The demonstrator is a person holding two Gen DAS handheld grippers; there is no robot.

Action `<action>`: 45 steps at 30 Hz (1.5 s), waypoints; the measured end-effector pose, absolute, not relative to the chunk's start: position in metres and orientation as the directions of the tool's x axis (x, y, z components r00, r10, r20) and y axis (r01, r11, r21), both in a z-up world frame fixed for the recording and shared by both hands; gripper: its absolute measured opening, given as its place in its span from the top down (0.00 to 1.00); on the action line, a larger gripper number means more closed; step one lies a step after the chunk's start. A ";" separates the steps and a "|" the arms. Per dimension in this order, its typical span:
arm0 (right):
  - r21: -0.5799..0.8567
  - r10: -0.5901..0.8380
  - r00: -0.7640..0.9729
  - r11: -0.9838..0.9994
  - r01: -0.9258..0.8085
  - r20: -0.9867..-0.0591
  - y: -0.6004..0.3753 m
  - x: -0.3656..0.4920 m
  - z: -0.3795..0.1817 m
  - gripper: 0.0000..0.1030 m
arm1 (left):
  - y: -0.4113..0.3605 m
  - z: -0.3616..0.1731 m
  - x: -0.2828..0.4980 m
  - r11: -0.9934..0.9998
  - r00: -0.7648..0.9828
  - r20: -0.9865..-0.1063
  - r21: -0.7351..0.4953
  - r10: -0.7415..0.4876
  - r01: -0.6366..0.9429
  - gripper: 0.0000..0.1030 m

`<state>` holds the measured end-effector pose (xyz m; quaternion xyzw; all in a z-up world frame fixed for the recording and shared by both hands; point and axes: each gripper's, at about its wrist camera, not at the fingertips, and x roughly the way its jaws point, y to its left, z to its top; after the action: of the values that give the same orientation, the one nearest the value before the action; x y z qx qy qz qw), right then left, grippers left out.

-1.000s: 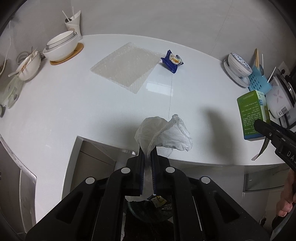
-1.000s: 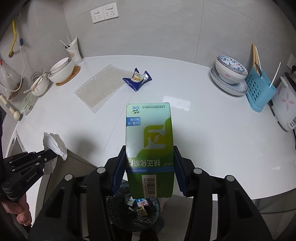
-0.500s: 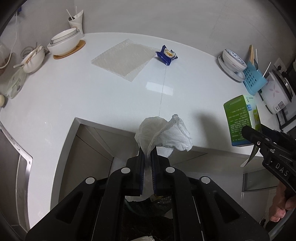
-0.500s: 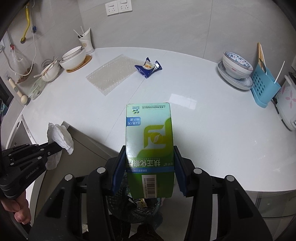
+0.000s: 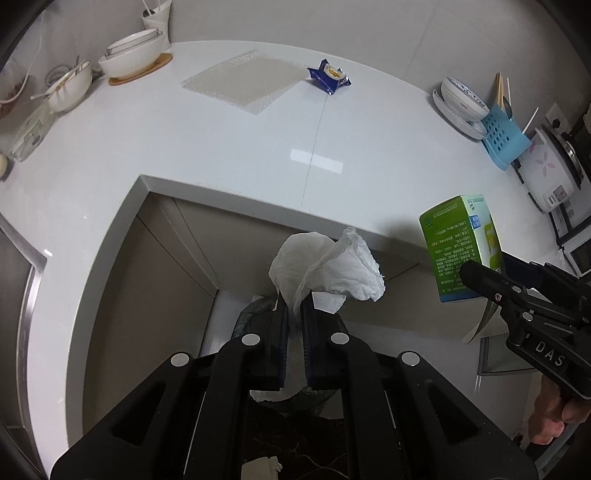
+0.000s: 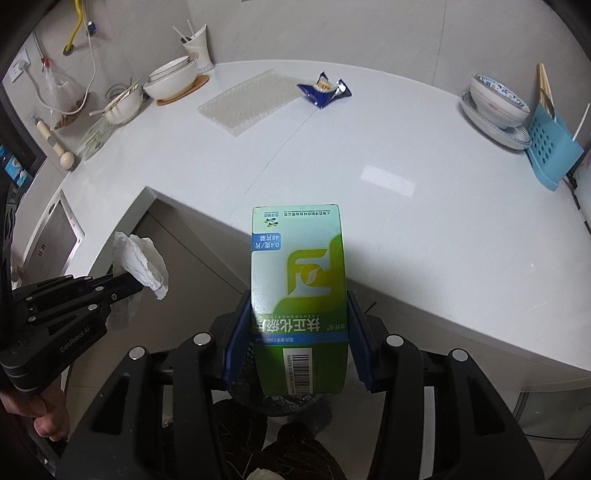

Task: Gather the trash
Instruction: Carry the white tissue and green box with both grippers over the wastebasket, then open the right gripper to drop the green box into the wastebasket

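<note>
My left gripper [image 5: 293, 314] is shut on a crumpled white tissue [image 5: 328, 269], held off the counter's front edge above a dark-lined trash bin [image 5: 295, 400]. It also shows in the right wrist view [image 6: 122, 280] with the tissue [image 6: 140, 260]. My right gripper [image 6: 299, 332] is shut on a green and white box [image 6: 299, 295], held above the bin [image 6: 291, 406]; the box also shows in the left wrist view [image 5: 461, 247]. A blue snack wrapper [image 5: 328, 77] and a sheet of bubble wrap [image 5: 240, 81] lie on the far part of the white counter [image 5: 221, 147].
White bowls [image 5: 133, 59] and a cup with straws [image 5: 157, 18] stand at the back left. A bowl on a plate [image 6: 495, 103], a blue utensil holder [image 6: 550, 147] and a rice cooker [image 5: 550, 170] stand at the right. Cabinet fronts [image 5: 147, 295] lie below the counter edge.
Both grippers have pulled back from the counter with the tissue and the box, so more cabinet front and the bin below now show.
</note>
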<state>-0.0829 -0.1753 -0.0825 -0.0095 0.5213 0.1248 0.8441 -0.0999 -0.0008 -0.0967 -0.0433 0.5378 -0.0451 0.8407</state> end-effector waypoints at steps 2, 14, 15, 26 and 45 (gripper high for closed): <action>0.117 0.205 0.413 0.967 -0.228 -0.887 -0.175 -0.087 -0.091 0.56 | 0.001 -0.107 -0.106 0.992 0.403 -0.907 -0.123 -0.118 0.014 0.94; 0.106 0.221 0.333 0.937 -0.332 -0.917 -0.156 -0.113 -0.151 0.56 | 0.001 -0.174 -0.140 0.992 0.362 -0.925 -0.125 -0.111 -0.016 0.94; 0.103 0.219 0.327 0.936 -0.336 -0.919 -0.155 -0.114 -0.156 0.56 | 0.001 -0.178 -0.142 0.992 0.362 -0.925 -0.129 -0.115 -0.016 0.94; 0.087 0.191 0.246 0.921 -0.379 -0.950 -0.135 -0.112 -0.211 0.56 | 0.004 -0.215 -0.158 0.992 0.354 -0.929 -0.123 -0.105 -0.029 0.94; 0.071 0.175 0.275 0.933 -0.352 -0.945 -0.127 -0.104 -0.230 0.28 | 0.015 -0.237 -0.156 0.991 0.314 -0.947 -0.101 -0.069 -0.084 0.94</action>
<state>-0.1035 -0.1269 -0.2304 -0.0764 0.5787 0.1658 0.7948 -0.1564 0.0149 -0.2366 -0.0655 0.5857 0.0045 0.8078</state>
